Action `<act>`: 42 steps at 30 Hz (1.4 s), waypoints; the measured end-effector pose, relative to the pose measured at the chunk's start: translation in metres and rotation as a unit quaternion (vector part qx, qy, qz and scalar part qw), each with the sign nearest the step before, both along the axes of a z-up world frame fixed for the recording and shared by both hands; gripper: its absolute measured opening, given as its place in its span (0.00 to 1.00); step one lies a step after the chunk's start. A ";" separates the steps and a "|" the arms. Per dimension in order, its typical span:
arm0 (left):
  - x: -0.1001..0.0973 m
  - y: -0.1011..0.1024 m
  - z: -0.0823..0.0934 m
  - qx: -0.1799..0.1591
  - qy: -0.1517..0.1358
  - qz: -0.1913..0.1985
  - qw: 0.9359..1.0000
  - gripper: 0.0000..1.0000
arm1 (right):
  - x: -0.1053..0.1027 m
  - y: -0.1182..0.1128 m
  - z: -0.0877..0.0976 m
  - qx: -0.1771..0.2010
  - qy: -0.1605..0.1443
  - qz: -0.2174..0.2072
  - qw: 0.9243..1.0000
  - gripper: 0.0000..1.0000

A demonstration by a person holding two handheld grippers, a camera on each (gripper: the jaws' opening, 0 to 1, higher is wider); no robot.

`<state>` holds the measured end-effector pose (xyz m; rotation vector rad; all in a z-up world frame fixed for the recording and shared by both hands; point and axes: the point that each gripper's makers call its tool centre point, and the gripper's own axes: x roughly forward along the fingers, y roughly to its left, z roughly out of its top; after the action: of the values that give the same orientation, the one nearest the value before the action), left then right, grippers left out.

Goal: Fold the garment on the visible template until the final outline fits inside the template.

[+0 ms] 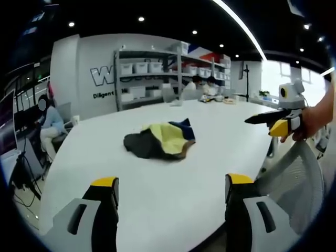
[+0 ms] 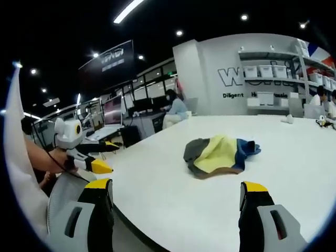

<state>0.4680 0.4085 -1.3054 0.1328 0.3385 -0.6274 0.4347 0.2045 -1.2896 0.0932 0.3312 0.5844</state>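
Your garment lies crumpled in a heap near the middle of the white counter, dark, yellow and blue layers bunched together, with no fold made in it yet. I can't make out any template outline on the surface from either view. Both claws sit well back from the cloth, at the near edge: your left claw has its jaws spread wide with nothing between them, and your right claw is likewise parted and empty. Holding them apart like this probably leaves you free to pick your grab points. A mesh chair back stands just beside the counter edge. Shelves with bins line the far wall.
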 end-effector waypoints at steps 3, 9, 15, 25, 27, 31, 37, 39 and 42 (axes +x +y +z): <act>0.000 0.000 0.000 -0.002 0.003 0.001 1.000 0.85 | -0.001 0.001 0.000 0.002 0.003 0.004 1.000 0.99; 0.001 0.000 -0.002 0.001 0.008 0.000 1.000 0.84 | 0.000 -0.001 0.001 0.011 0.004 0.002 1.000 0.99; 0.001 -0.002 -0.003 0.008 0.010 -0.006 1.000 0.82 | 0.001 -0.002 0.003 0.019 0.003 0.004 1.000 0.99; 0.003 -0.004 -0.006 0.010 0.029 -0.007 0.999 0.82 | 0.007 -0.008 -0.002 0.023 0.012 0.008 1.000 0.99; 0.004 -0.004 -0.006 0.008 0.031 -0.008 0.999 0.82 | 0.007 -0.008 -0.004 0.022 0.013 0.009 1.000 0.99; 0.005 -0.008 -0.010 0.013 0.042 -0.016 0.999 0.82 | 0.010 -0.010 -0.006 0.025 0.017 0.010 0.999 0.99; 0.013 -0.014 -0.014 0.032 0.045 -0.036 0.998 0.80 | 0.019 -0.015 -0.011 0.026 0.019 0.015 0.999 0.99; 0.019 -0.017 -0.015 0.040 0.044 -0.044 0.997 0.79 | 0.025 -0.018 -0.013 0.022 0.017 0.016 0.999 0.99; 0.028 -0.023 -0.018 0.047 0.046 -0.061 0.996 0.78 | 0.034 -0.025 -0.015 0.025 0.016 0.016 0.999 0.99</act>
<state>0.4965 0.3854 -1.3232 0.2156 0.4513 -0.7399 0.4684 0.1797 -1.3046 0.1462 0.3496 0.6233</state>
